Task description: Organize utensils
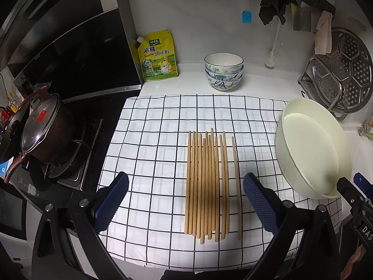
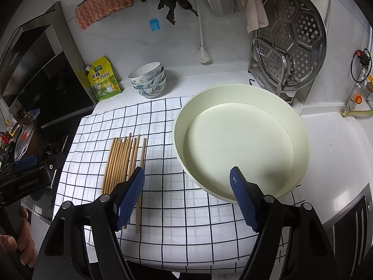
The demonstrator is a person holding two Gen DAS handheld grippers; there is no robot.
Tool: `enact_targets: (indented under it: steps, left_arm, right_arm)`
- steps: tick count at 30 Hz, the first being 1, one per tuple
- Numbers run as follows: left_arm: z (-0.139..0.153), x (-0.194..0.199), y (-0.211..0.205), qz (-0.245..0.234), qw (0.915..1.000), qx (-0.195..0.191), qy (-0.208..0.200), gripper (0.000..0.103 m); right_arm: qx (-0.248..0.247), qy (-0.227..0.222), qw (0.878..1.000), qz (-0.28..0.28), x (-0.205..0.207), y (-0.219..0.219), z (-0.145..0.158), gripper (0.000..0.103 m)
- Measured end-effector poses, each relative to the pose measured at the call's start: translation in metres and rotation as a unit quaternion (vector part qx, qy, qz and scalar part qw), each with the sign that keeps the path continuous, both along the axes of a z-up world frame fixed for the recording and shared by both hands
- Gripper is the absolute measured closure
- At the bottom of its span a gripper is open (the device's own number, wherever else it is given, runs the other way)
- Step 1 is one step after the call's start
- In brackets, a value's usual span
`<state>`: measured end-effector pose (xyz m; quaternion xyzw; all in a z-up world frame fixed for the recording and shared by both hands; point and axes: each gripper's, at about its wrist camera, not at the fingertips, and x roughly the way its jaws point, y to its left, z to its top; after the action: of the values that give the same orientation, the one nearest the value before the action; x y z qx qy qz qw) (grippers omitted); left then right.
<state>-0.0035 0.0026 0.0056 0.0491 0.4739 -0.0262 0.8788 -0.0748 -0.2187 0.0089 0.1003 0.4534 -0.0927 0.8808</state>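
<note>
Several pale wooden chopsticks [image 1: 211, 184] lie side by side on the black-gridded white cloth [image 1: 149, 140], just left of the empty cream round basin [image 2: 242, 149]. Left gripper [image 1: 185, 200] and right gripper [image 2: 186, 198] hover with jaws spread, holding nothing. Gathering seems not yet begun; next, probably pinch a chopstick.

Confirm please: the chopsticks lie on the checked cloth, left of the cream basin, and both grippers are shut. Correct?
Not quite. The left gripper and right gripper are both open, as each wrist view shows. The chopsticks do lie on the checked cloth, left of the cream basin.
</note>
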Motion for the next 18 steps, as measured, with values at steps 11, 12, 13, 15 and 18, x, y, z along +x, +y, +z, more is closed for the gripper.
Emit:
enact_targets:
  steps: [11, 12, 13, 15, 18]
  left_arm:
    - [0.0005, 0.0008, 0.0016, 0.002, 1.0, 0.0, -0.001, 0.006]
    - [0.0006, 0.0012, 0.0022, 0.003, 1.0, 0.0, -0.001, 0.006]
    - [0.0008, 0.0014, 0.0025, 0.003, 1.0, 0.0, -0.001, 0.006]
    - [0.0012, 0.0023, 0.0031, 0.004, 1.0, 0.001, -0.001, 0.006]
    - [0.0014, 0.0023, 0.003, 0.003, 1.0, 0.001, -0.001, 0.006]
  right_arm:
    - [0.001, -0.001, 1.0, 0.001, 0.0003, 0.0012, 0.0006, 0.031]
    - [0.001, -0.001, 1.0, 0.002, 0.0007, 0.0014, 0.0012, 0.031]
    - [0.001, -0.001, 1.0, 0.002, 0.0011, 0.0018, 0.0017, 0.031]
    - [0.001, -0.001, 1.0, 0.003, 0.0019, 0.002, 0.0014, 0.031]
    - [0.001, -0.001, 1.0, 0.002, 0.0018, 0.002, 0.0014, 0.031]
